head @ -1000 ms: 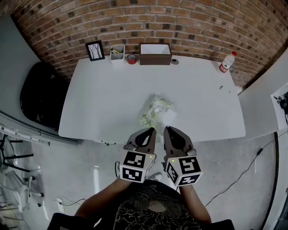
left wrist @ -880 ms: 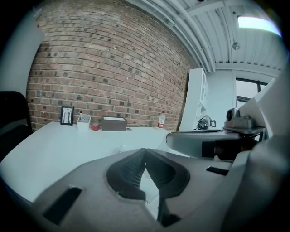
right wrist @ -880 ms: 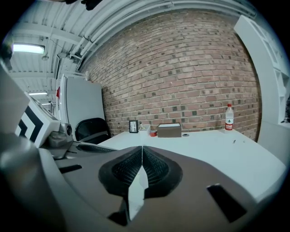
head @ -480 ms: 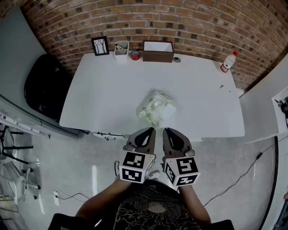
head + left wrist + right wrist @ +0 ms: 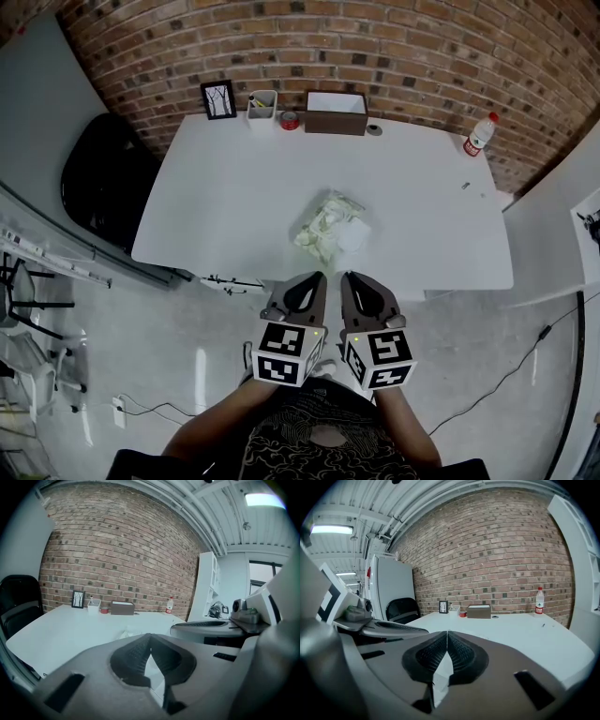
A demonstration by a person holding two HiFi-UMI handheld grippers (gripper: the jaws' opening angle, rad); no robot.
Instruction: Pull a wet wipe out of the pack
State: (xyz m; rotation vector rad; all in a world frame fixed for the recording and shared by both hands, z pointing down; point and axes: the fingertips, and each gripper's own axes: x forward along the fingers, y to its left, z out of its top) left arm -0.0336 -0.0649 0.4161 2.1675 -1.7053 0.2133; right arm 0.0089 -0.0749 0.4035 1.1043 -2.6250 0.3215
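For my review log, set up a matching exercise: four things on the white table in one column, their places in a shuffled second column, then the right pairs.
1. crinkled pale plastic wet wipe pack
2. brown rectangular box
3. clear plastic bottle with a red label
4. black-framed picture

A. far right corner of the white table
B. far edge, left end of the row
C. towards the near edge, around the middle
D. far edge, middle

Pairs: 1-C; 2-D; 3-A; 4-B

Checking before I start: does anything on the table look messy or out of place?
Only the crumpled pale-green wet wipe pack, askew near the white table's front edge, with a white piece, flap or wipe, sticking out on its right. Nothing looks spilled.
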